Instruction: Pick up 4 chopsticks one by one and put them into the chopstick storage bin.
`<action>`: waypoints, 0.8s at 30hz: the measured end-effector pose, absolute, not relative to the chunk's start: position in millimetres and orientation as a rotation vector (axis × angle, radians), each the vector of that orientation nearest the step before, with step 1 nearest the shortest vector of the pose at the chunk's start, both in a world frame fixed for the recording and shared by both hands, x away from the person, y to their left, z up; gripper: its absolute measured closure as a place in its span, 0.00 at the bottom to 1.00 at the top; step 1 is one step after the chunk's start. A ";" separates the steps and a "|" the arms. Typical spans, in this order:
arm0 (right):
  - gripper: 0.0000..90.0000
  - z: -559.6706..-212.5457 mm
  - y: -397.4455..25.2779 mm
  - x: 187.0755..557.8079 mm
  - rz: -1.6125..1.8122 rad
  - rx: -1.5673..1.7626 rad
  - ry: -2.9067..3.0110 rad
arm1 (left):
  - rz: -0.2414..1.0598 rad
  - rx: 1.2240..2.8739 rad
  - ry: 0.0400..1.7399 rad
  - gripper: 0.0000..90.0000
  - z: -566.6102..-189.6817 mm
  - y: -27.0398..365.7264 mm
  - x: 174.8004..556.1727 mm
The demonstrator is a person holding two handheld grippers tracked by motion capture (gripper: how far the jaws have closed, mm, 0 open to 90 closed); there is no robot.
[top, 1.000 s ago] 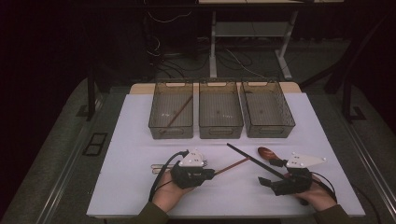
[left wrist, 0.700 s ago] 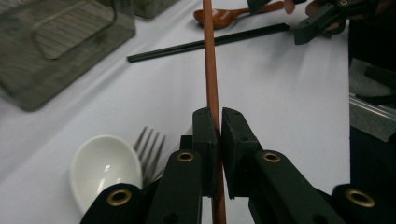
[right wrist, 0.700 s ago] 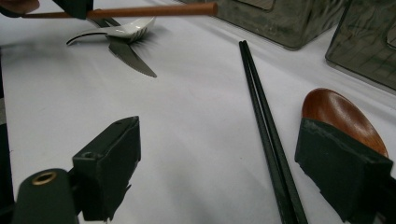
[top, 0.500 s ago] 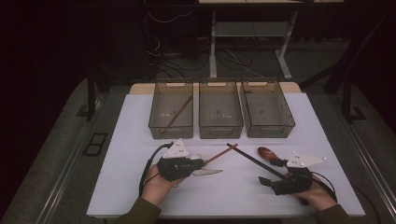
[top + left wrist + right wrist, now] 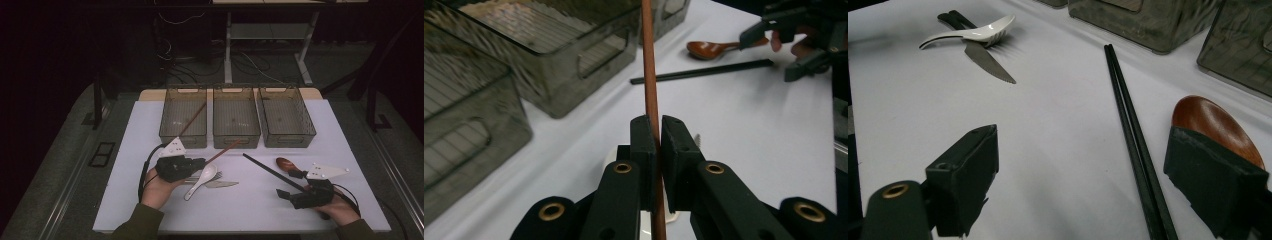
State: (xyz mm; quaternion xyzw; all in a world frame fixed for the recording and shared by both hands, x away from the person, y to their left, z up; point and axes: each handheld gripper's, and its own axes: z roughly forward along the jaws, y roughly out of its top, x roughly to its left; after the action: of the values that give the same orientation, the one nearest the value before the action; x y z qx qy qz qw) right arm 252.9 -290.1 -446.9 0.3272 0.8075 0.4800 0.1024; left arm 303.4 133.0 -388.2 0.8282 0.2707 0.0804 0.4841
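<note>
My left gripper [image 5: 199,163] is shut on a reddish-brown chopstick [image 5: 225,150], which points up and away toward the baskets. In the left gripper view the chopstick [image 5: 650,90] runs straight up between the closed jaws of that gripper [image 5: 658,131]. A white spoon [image 5: 202,179] and a knife [image 5: 221,184] lie just under that hand. My right gripper [image 5: 295,194] is open near the front right. In the right gripper view it [image 5: 1088,167] straddles a pair of black chopsticks [image 5: 1130,125], beside a brown wooden spoon [image 5: 1215,120].
Three dark mesh baskets stand in a row at the back: left [image 5: 172,135], middle [image 5: 236,140], right [image 5: 287,140]. Another brown chopstick [image 5: 192,120] leans in the left basket. The white mat's [image 5: 150,200] front edge is close to both hands.
My left gripper has moved left and away from me with the brown chopstick, lifting its tip off the black chopsticks toward the baskets. The right gripper has stayed put.
</note>
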 end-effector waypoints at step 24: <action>0.16 -446.6 -291.8 252.4 1.412 0.972 2.379 | 0.276 1.999 0.748 0.93 -347.7 148.4 370.5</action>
State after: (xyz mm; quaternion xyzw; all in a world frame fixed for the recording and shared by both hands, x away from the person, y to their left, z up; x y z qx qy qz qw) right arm 252.4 -291.8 -446.6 0.3298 0.8068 0.4789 0.1043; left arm 370.5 148.4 -347.7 0.8176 0.3058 0.1127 0.4747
